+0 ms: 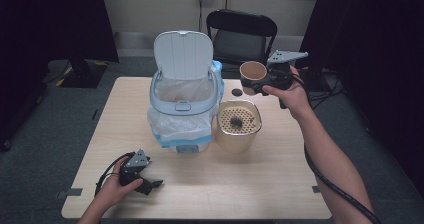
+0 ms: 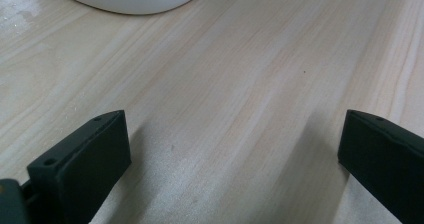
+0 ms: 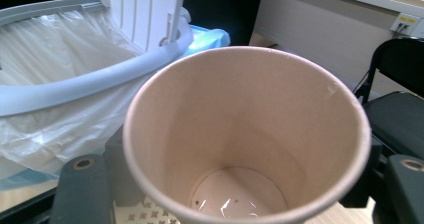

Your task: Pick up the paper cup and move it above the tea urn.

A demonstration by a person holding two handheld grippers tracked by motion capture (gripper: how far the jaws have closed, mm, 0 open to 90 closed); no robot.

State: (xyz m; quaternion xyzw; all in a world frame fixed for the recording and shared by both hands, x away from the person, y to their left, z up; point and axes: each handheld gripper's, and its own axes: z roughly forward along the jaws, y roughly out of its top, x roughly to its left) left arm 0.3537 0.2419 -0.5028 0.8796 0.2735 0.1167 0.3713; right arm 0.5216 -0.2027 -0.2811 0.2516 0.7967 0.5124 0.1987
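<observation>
A tan paper cup (image 1: 252, 74) is held tilted in the air at the back right, with my right gripper (image 1: 260, 84) shut on it. In the right gripper view the cup (image 3: 240, 134) faces the camera with a few dregs at its bottom, and the jaws press on its sides. The white bin (image 1: 184, 91) with a plastic liner stands with its lid raised, left of the cup; its rim (image 3: 100, 79) is close by. My left gripper (image 1: 150, 185) rests open on the table near the front left, with bare wood between its jaws (image 2: 235, 159).
A beige strainer pot (image 1: 238, 124) with dark residue on its perforated top stands right of the bin. A small dark lid (image 1: 236, 92) lies behind it. A black chair (image 1: 241, 34) stands beyond the table's far edge (image 1: 135, 79).
</observation>
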